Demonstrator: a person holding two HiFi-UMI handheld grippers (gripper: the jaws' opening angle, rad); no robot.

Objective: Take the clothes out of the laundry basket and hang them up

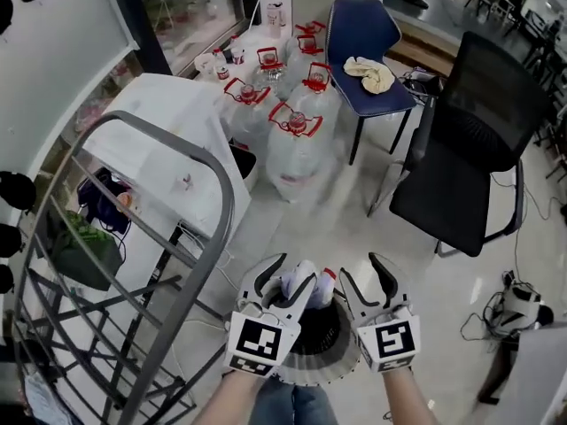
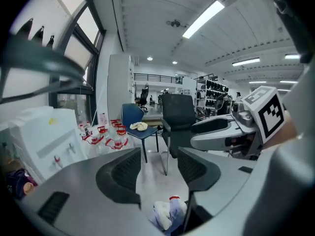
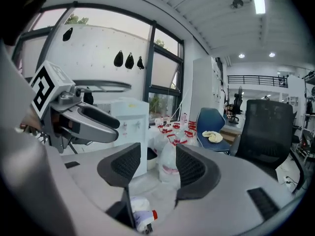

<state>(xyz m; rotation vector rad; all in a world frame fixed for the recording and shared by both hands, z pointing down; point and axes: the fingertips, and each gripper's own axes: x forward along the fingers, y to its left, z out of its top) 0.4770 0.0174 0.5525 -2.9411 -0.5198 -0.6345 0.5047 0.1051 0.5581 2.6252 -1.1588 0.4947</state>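
Both tongs sit at 6 o'clock in the head view, side by side over the laundry basket (image 1: 323, 368). Your left gripper (image 1: 297, 271) has its jaws apart, with nothing between the pads. Your right gripper (image 1: 361, 268) is spread the same way and is also empty. Held like that, they look set for a first pick, one on each side of the load.

- The clothes (image 2: 166, 215) are a white and pale lilac bundle with a red bit. They lie under the jaw roots in both gripper views and appear to rest on top of the basket.
- The drying rack (image 1: 142, 120) stands at 9 o'clock, close to the basket. It is probably where the pieces will hang.
- The blue chair (image 1: 368, 34) at 1 o'clock has a cream cloth (image 1: 372, 73) on its seat, well away from the basket.

Hard to make out:
- Your grippers cover most of the basket, so you cannot count the garments or see how deep the pile goes.
- The frame edge cuts off the left side and the foot of the rack.
- No hangers or pegs show.
- From above, the bundle overlaps your left jaws, so touch cannot be judged there.
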